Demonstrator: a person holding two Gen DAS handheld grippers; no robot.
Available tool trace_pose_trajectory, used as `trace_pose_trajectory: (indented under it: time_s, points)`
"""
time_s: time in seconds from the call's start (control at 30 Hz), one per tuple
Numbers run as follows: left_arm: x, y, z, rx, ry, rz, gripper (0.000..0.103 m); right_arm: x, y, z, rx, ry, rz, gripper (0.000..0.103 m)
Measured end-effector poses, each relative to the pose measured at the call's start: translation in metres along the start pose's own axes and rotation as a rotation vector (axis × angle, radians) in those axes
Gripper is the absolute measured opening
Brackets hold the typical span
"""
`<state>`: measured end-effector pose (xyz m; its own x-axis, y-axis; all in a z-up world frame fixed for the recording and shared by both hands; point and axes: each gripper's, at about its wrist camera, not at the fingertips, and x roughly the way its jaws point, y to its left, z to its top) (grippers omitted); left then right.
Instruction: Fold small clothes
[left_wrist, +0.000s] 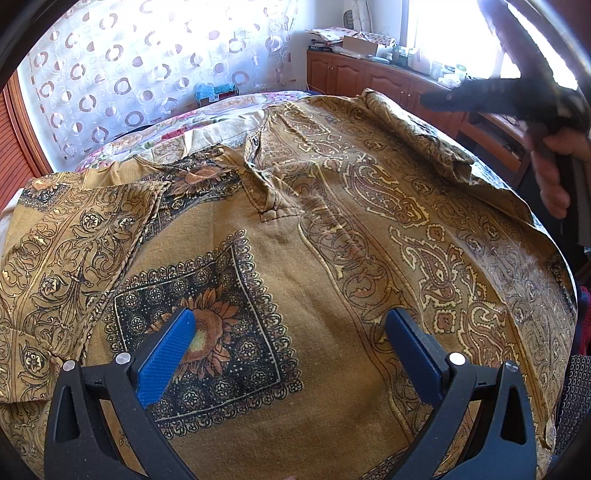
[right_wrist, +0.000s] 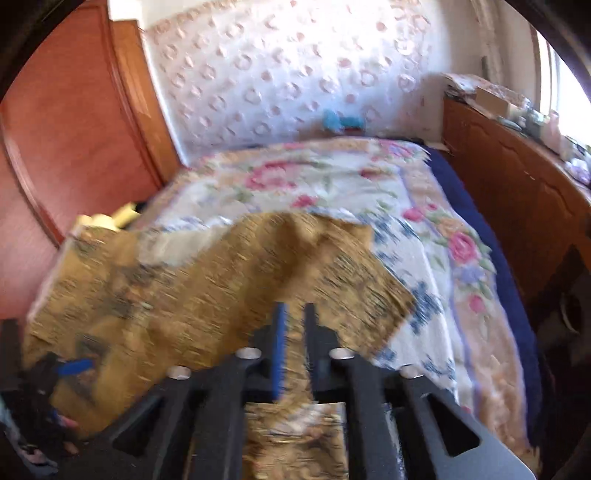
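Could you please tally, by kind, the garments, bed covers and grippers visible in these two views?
Garments: 1, the brown patterned shirt
Bed covers: 1, the floral bedspread
Grippers: 2, the left gripper and the right gripper
Total: 4

Counted one patterned shirt (left_wrist: 295, 229) spread over one floral bedspread (right_wrist: 424, 236). Two grippers – left gripper (left_wrist: 290, 325) above the shirt, right gripper (right_wrist: 293, 314) at the shirt's edge. Two blue pads per gripper. One hand (left_wrist: 554, 173) right of the shirt. One wooden cabinet (left_wrist: 369, 77) beyond the shirt – one circle-print curtain (left_wrist: 147, 66) behind.
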<state>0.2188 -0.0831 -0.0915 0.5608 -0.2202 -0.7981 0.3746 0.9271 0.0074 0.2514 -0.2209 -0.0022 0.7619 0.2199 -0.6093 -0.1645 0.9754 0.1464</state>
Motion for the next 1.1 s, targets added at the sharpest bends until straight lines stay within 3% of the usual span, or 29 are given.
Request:
trace_pose_trajectory:
  time_s: [0.03, 0.17, 0.3, 0.43, 0.5, 0.53, 0.57, 0.67, 0.77, 0.9, 1.0, 1.03, 1.07, 1.1]
  points:
    - [0.0, 0.0, 0.0, 0.0, 0.0, 0.0, 0.103, 0.006, -0.004, 0.0, 0.01, 0.011, -0.025, 0.045]
    - [0.0, 0.0, 0.0, 0.0, 0.0, 0.0, 0.103, 0.031, -0.03, 0.008, 0.056, 0.021, -0.08, 0.052]
    - [-0.003, 0.001, 0.0, 0.001, -0.008, -0.001, 0.102, 0.06, -0.061, 0.013, 0.128, 0.059, -0.122, 0.052]
    - [-0.028, 0.005, 0.003, -0.035, -0.078, -0.046, 0.102, 0.073, -0.054, 0.017, 0.07, 0.046, -0.119, 0.051]
    - [-0.045, 0.005, 0.007, -0.042, -0.124, -0.041, 0.102, 0.078, -0.042, 0.016, -0.007, 0.047, -0.167, 0.032]
    - [-0.05, 0.006, 0.008, -0.044, -0.141, -0.041, 0.102, 0.078, -0.038, 0.015, -0.04, 0.04, -0.154, 0.012]
    - [-0.057, 0.007, 0.01, -0.05, -0.159, -0.041, 0.102, 0.079, -0.035, 0.016, -0.047, 0.043, -0.121, 0.007]
    - [-0.066, 0.011, 0.011, -0.07, -0.183, -0.039, 0.102, 0.082, -0.025, 0.014, -0.08, 0.047, -0.098, 0.006]
    - [-0.067, 0.015, 0.009, -0.08, -0.184, -0.031, 0.102, 0.065, -0.012, 0.019, -0.117, -0.01, -0.032, 0.006]
    - [-0.071, 0.021, 0.006, -0.1, -0.2, -0.027, 0.102, 0.032, 0.026, 0.03, -0.162, -0.075, 0.121, 0.006]
    - [-0.073, 0.026, 0.005, -0.115, -0.2, -0.025, 0.102, 0.014, 0.067, 0.037, -0.236, -0.071, 0.251, 0.006]
    - [-0.073, 0.027, 0.005, -0.116, -0.2, -0.024, 0.102, 0.011, 0.077, 0.039, -0.262, -0.061, 0.268, 0.015]
    - [-0.074, 0.028, 0.004, -0.117, -0.201, -0.021, 0.102, 0.01, 0.085, 0.04, -0.282, -0.043, 0.274, 0.034]
    - [-0.074, 0.029, 0.004, -0.118, -0.203, -0.023, 0.102, 0.011, 0.09, 0.042, -0.294, -0.034, 0.268, 0.041]
